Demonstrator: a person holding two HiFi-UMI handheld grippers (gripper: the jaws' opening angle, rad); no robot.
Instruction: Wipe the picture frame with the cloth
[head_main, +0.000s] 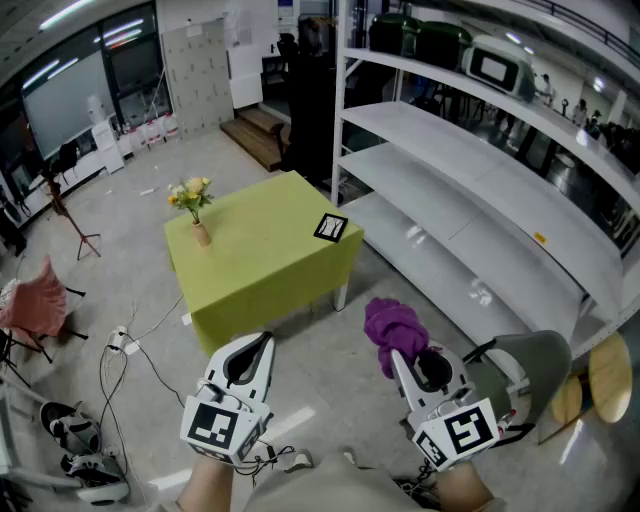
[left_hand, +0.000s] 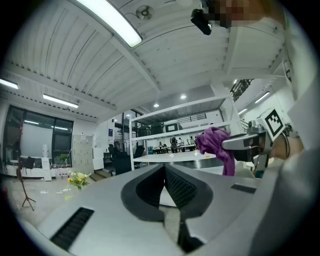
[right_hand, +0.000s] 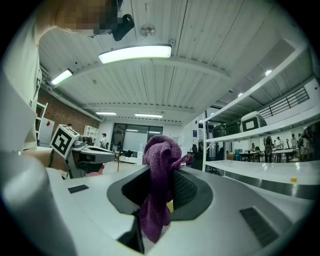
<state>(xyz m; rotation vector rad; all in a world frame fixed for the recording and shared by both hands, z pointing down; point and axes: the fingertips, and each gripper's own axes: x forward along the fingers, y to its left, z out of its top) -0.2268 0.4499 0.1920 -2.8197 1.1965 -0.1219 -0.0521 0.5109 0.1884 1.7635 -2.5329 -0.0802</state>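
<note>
R gripper (head_main: 398, 358) clamped purple cloth (head_main: 393, 325); L gripper (head_main: 262, 342) jaws together, empty. Picture frame (head_main: 331, 228) lay near far table's (head_main: 260, 270) right edge.

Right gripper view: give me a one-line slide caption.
Right hand-held gripper shut on a purple cloth, white shelving to its right.

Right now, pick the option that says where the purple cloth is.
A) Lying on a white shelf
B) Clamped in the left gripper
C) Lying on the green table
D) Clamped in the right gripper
D: in the right gripper view the purple cloth hangs pinched between the jaws of the right gripper, while the left gripper is closed with nothing in it.
</note>
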